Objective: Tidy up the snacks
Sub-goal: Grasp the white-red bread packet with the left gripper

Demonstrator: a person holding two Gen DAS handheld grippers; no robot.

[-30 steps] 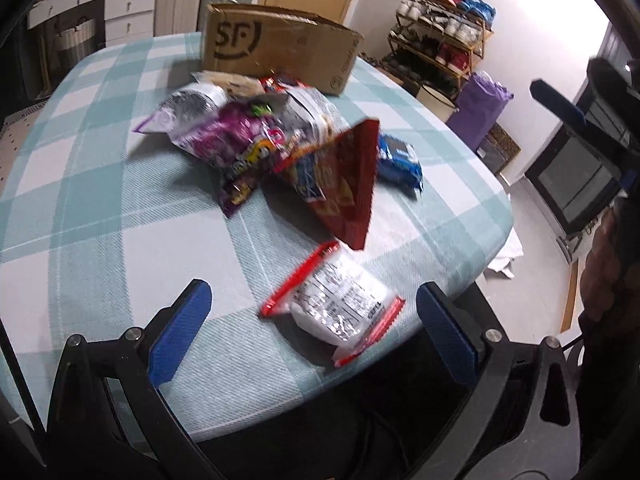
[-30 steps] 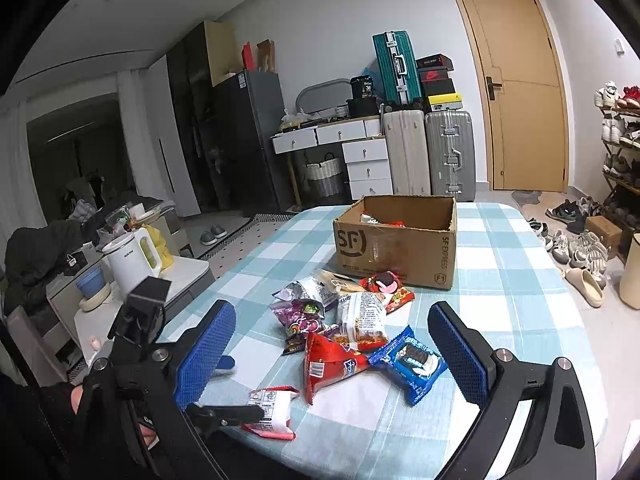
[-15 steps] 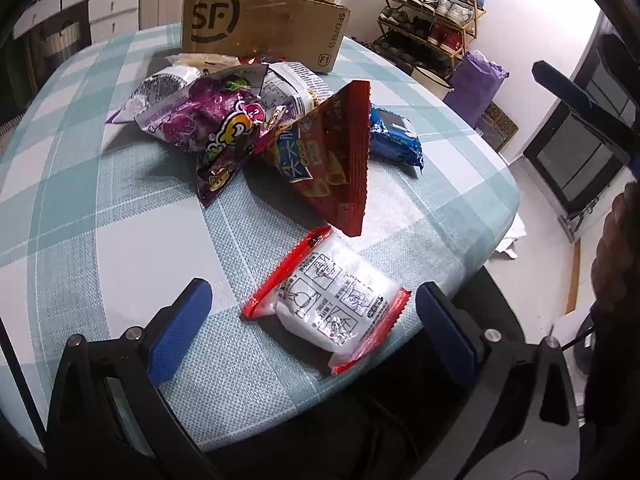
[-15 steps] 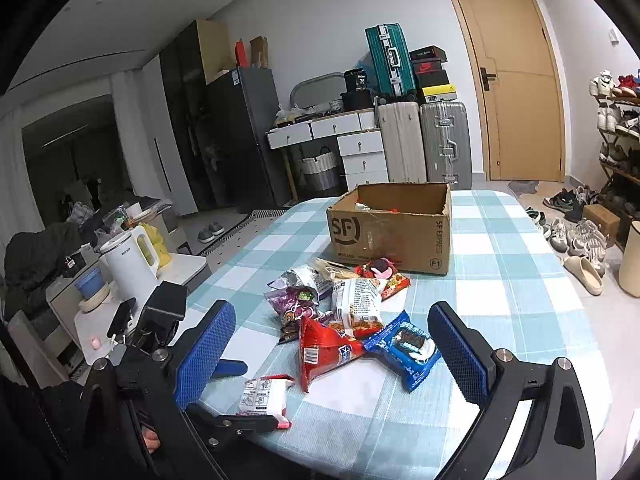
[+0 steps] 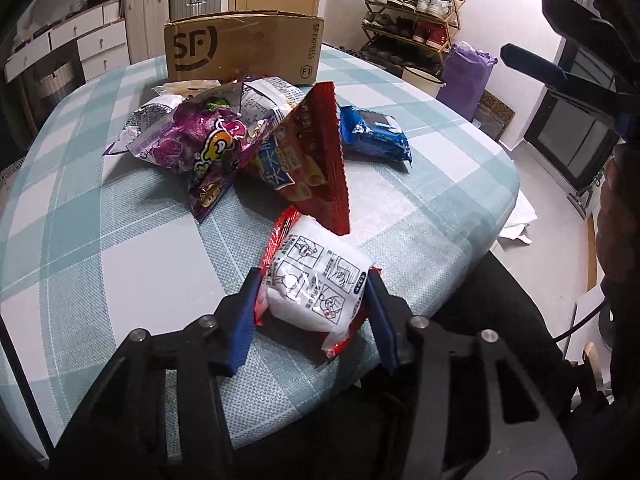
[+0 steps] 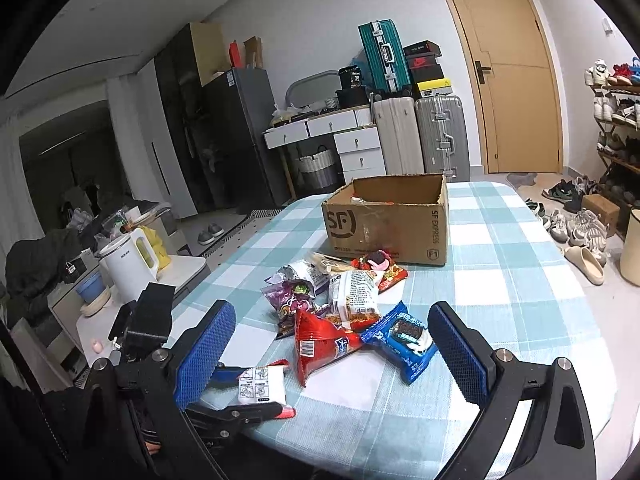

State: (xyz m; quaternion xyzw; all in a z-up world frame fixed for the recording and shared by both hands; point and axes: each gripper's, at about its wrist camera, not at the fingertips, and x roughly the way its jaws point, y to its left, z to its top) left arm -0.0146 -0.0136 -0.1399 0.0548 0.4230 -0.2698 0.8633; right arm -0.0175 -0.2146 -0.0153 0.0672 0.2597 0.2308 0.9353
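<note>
My left gripper (image 5: 314,316) is shut on a white snack packet with red edges (image 5: 316,284) at the near edge of the table; the packet also shows in the right wrist view (image 6: 262,388). A pile of snacks lies beyond it: a red chip bag (image 5: 316,160), a purple bag (image 5: 204,148), a blue cookie pack (image 5: 374,136). An open SF cardboard box (image 5: 244,46) stands behind the pile, also seen in the right wrist view (image 6: 388,220). My right gripper (image 6: 332,352) is open and empty, held above the table's near side.
The table has a teal checked cloth (image 5: 100,240). A shoe rack (image 5: 412,4) and a purple bag (image 5: 466,74) stand to the right of the table. A side table with a white kettle (image 6: 128,264) is at the left. Suitcases (image 6: 420,136) stand by the door.
My left gripper moved forward onto the white packet and closed on it. The right gripper stayed open and shifted only slightly.
</note>
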